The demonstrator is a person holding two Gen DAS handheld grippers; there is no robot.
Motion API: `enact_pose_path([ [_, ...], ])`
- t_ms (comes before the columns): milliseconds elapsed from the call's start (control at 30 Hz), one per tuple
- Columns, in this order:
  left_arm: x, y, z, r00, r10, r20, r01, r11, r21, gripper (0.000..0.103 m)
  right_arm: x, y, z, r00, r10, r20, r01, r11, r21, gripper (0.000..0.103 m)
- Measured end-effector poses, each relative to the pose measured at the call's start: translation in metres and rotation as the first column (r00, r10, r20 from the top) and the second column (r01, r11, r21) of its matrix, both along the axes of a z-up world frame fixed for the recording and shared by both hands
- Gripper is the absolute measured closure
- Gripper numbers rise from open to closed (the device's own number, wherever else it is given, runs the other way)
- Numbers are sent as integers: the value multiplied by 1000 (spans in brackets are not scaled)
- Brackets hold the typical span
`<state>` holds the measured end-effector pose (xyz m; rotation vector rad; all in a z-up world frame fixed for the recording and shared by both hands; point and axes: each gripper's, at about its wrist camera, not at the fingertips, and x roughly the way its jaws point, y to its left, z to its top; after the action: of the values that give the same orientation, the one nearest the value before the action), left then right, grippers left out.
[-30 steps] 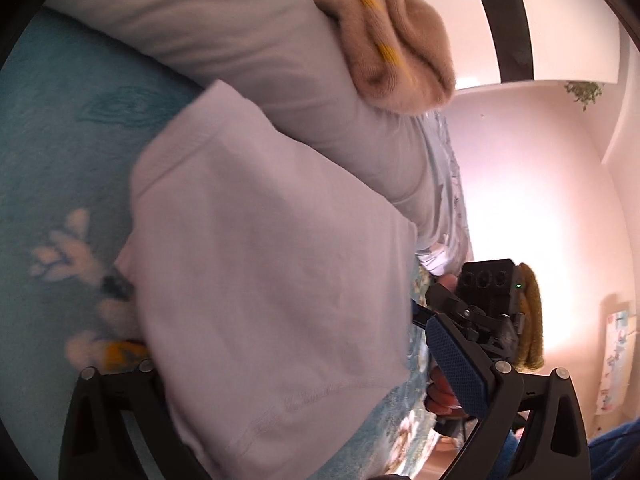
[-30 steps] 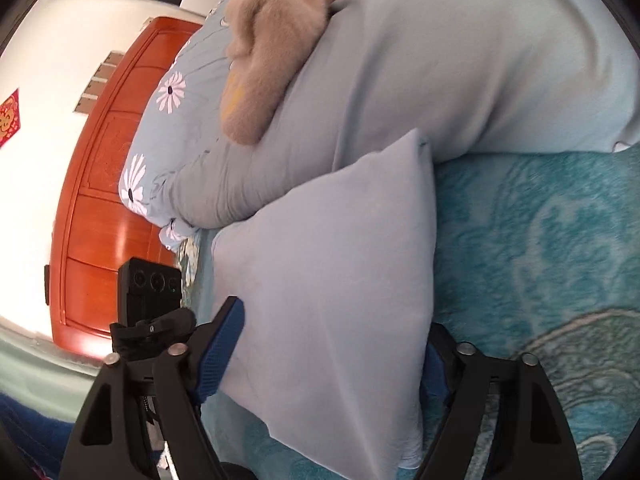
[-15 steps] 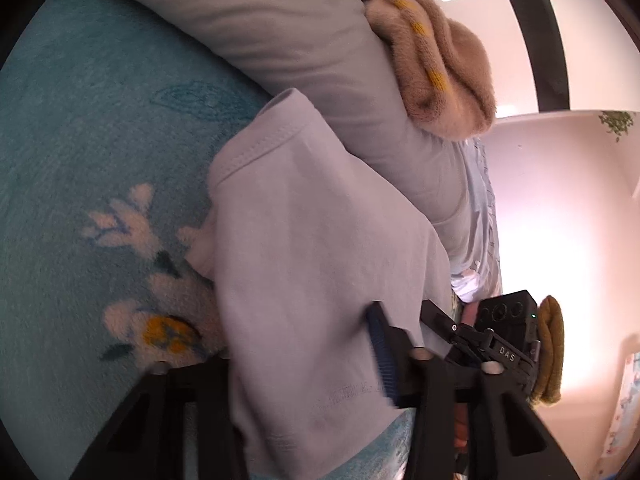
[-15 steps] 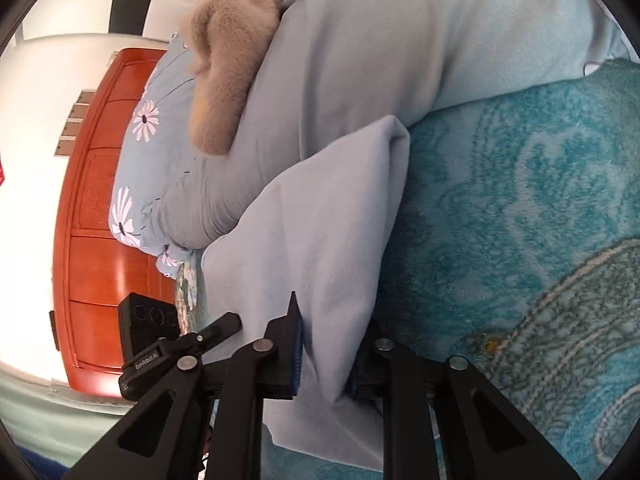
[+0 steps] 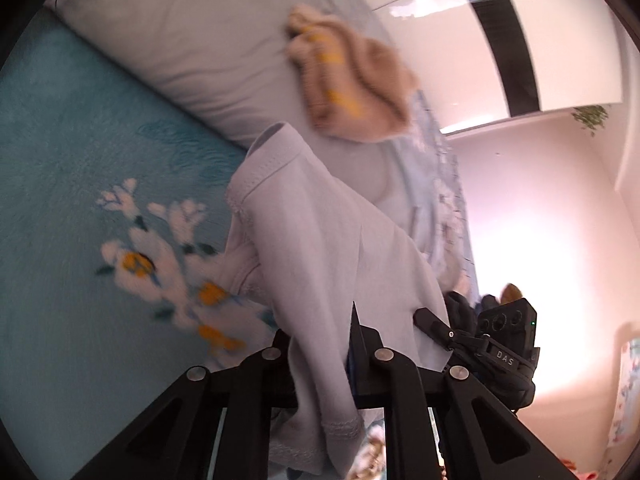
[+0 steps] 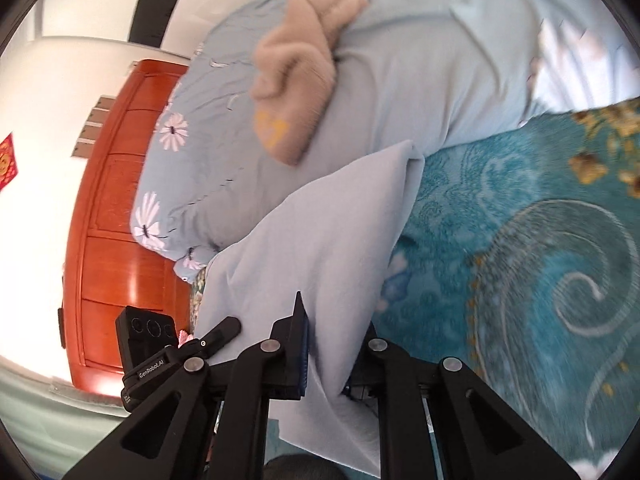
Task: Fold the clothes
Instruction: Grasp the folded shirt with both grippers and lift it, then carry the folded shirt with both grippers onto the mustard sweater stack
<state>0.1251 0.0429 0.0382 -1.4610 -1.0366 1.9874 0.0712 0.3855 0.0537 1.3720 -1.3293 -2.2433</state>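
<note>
A pale blue-grey garment [image 5: 320, 248] lies partly lifted off the teal floral blanket [image 5: 80, 200]. My left gripper [image 5: 320, 344] is shut on its hemmed edge, and the cloth hangs down between the fingers. My right gripper [image 6: 332, 344] is shut on the opposite edge of the same garment [image 6: 320, 240], which stretches away towards the pillow. Each gripper shows in the other's view: the right one in the left wrist view [image 5: 496, 352] and the left one in the right wrist view [image 6: 160, 352].
A light blue pillow [image 5: 180, 40] lies behind the garment with a tan fuzzy garment [image 5: 352, 92] on it. A flowered blue pillow [image 6: 192, 152] and a red-brown wooden headboard [image 6: 116, 240] stand at the left in the right wrist view. The teal blanket [image 6: 520, 260] spreads to the right.
Both grippers closed from open onto the garment's edges and pulled it up and back from the pillow. The cloth now bunches between the fingers.
</note>
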Motion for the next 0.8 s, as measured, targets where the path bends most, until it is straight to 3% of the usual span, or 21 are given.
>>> enact_pose_path([
  [267,39,17,85,989,-53,-141,55,998,6,88,48,15,93,990,-20,-139,32,996,84,90],
  [400,40,55,130,971,-74,-228,78,997,7,88,68,30,138,978,-22,-206,51,989,139,90],
  [567,54,91,182,931,-138,-339,139,990,-20,88,102,53,195,951,-24,-308,91,974,207,90],
  [800,63,165,235,866,-253,-431,250,966,-64,88,156,101,238,931,-35,-364,141,953,270,90],
])
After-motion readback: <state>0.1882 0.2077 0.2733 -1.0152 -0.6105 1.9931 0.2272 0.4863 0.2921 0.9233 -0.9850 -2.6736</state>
